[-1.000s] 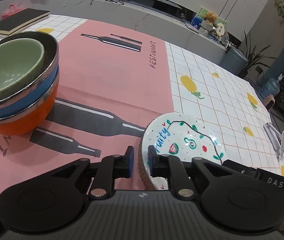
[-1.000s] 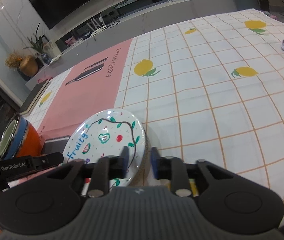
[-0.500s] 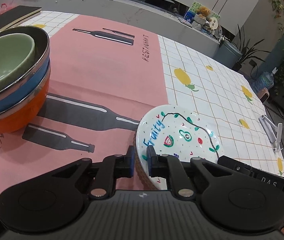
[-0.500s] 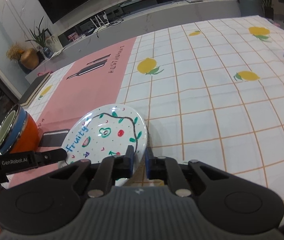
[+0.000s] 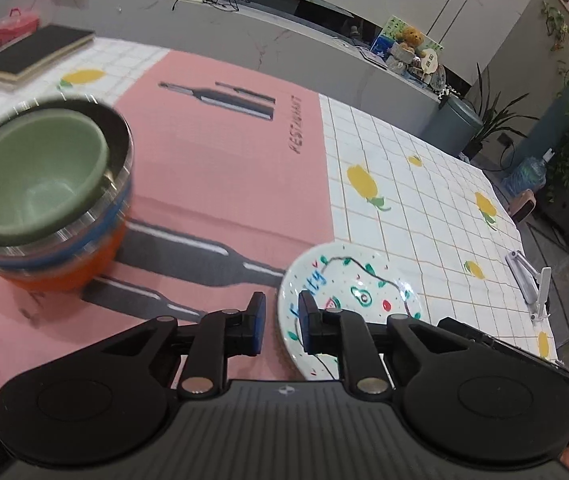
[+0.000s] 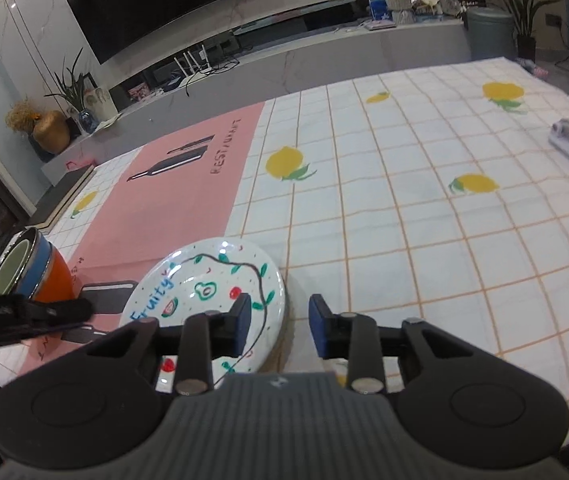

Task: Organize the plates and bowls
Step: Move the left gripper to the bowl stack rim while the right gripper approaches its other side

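A white plate with "Fruity" lettering and painted fruit lies at the pink mat's near edge; something brown shows under its rim. My left gripper straddles the plate's left rim, jaws opening, and the pads stand clear of it. My right gripper straddles the right rim of the same plate, jaws opening wide without touching it. A stack of bowls, green inside blue inside orange, stands to the left on the mat. It also shows in the right wrist view as bowls behind my left gripper's fingers.
A pink placemat covers the left part of a lemon-print tablecloth. A dark book lies at the far left corner. A silver folding stand sits by the right table edge. A counter runs behind the table.
Both grippers pinched in on the plate's rim half a second ago and have since parted their jaws, the right one widely. The left gripper has risen a little.
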The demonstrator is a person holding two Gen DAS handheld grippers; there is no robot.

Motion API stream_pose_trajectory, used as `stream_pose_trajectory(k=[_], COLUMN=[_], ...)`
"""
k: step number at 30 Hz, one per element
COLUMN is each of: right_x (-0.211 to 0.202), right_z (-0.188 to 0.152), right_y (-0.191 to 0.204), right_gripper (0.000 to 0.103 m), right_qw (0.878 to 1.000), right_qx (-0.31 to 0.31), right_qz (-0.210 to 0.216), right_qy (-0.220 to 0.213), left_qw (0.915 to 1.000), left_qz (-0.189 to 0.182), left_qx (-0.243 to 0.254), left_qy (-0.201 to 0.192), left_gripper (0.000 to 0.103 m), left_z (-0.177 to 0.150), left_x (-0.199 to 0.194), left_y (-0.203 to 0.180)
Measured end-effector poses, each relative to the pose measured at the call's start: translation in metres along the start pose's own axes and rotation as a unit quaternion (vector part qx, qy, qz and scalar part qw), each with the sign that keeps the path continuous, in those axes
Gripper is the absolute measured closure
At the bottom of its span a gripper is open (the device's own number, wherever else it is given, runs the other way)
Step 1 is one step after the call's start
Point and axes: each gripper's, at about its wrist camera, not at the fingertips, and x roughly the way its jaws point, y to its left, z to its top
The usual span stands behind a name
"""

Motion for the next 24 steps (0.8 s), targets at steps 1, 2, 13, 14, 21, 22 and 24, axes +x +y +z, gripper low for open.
stream_pose_trajectory(k=[1,2,13,14,21,22,24], right_x=[-0.002,-0.004,-0.011,-0.011,0.005,0.007,0.015], right_z=[0.002,0.005,0.038,0.042,0.061,0.062,0.063], right_y=[0.002,0.006,0.066,0.073,0.124,0.133,0.149], right_gripper=[0.062,0.059,0.039,0.036,0.03,0.03,0.029], right_qw=[1.0,1.0,0.997,0.997,0.989,0.988,0.987], right_qx=[-0.004,-0.007,-0.022,-0.03,-0.037,-0.041,-0.046], right_qz=[0.0,0.002,0.07,0.075,0.128,0.13,0.132], right_qy=[0.0,-0.001,0.018,0.022,0.063,0.068,0.081], left_qw=[1.0,1.0,0.9978,0.9976,0.9949,0.9943,0.994], left_qz=[0.002,0.004,0.037,0.04,0.08,0.086,0.091], left_qx=[0.003,0.007,0.054,0.056,0.061,0.063,0.062], left_qy=[0.001,0.004,-0.004,-0.006,-0.001,-0.001,0.003], left_gripper=[0.083,0.082,0.076,0.076,0.065,0.059,0.055], left_z=[0.004,0.01,0.067,0.073,0.102,0.103,0.103], left_x=[-0.005,-0.01,-0.07,-0.075,-0.097,-0.098,-0.096], left_y=[0.002,0.003,0.041,0.047,0.096,0.102,0.114])
